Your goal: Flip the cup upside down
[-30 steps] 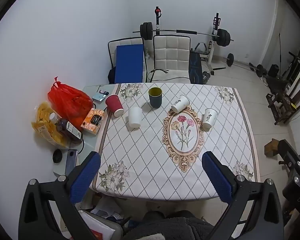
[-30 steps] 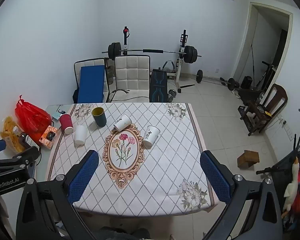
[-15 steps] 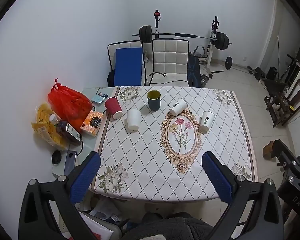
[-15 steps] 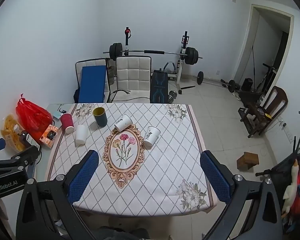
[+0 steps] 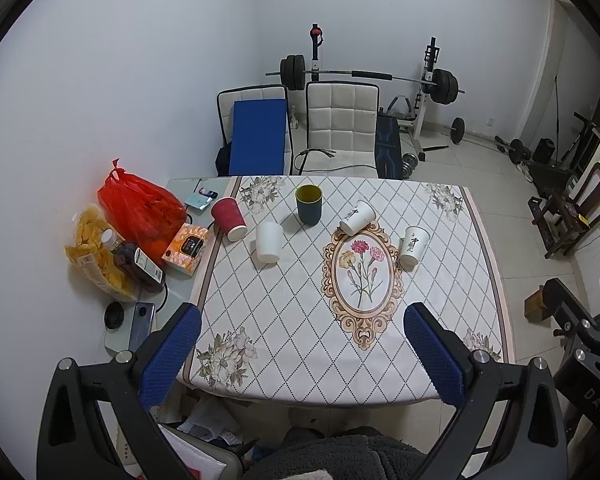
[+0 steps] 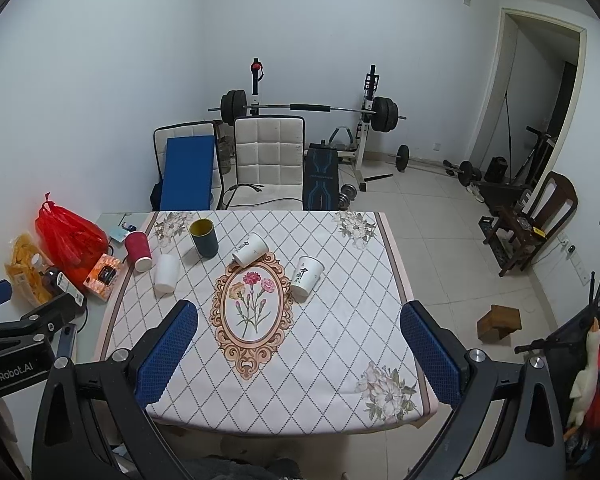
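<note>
Blue-padded jaws stand spread wide on both grippers, the left gripper (image 5: 296,344) and the right gripper (image 6: 298,340) each hanging above the near edge of the counter (image 5: 300,344) with nothing between their pads. Against the pictures from a second ago, the left wrist view shows the counter and its cups smaller and further up the frame, with more of the wall and weight bench (image 5: 388,128) in sight — the left gripper has drawn back and risen; the right wrist view has shifted the same way, only slightly. No cup has moved on the cloth. Five cups stand or lie on the counter: one dark green cup (image 5: 308,205) upright with its mouth up at the far side; one red paper cup (image 5: 229,214) mouth down at the far left; one plain white cup (image 5: 267,242) mouth down just beside it; and two printed white cups, the printed cup on its side (image 5: 357,217) touching the top of the oval flower pattern, and the printed cup standing mouth up (image 5: 414,246) at the oval's right rim. Left of the cloth sit one red plastic bag (image 5: 140,208), one bottle (image 5: 134,260) and one orange box (image 5: 186,249). Two chairs (image 5: 342,128) stand behind the counter.
</note>
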The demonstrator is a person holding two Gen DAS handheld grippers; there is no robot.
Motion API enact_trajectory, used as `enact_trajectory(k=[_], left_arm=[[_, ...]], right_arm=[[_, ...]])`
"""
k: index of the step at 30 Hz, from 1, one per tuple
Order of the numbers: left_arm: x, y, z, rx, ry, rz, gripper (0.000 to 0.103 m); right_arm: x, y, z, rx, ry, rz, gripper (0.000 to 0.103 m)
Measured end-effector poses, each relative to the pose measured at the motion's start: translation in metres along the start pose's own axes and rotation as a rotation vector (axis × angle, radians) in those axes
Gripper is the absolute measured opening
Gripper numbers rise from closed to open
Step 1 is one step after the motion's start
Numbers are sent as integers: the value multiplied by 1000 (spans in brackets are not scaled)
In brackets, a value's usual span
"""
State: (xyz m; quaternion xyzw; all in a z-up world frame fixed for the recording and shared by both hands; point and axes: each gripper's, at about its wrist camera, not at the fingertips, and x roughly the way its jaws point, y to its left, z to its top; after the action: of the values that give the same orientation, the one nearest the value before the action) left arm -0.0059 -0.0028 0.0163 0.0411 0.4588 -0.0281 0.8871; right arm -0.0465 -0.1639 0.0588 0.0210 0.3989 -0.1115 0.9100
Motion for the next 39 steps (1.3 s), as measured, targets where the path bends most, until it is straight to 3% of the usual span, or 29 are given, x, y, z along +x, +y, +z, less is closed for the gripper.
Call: enact_trajectory(k=[39], left_arm=[[-14, 8, 2, -9, -15, -8, 103]], right_arm=[[-8, 5, -1, 2, -6, 20, 103]])
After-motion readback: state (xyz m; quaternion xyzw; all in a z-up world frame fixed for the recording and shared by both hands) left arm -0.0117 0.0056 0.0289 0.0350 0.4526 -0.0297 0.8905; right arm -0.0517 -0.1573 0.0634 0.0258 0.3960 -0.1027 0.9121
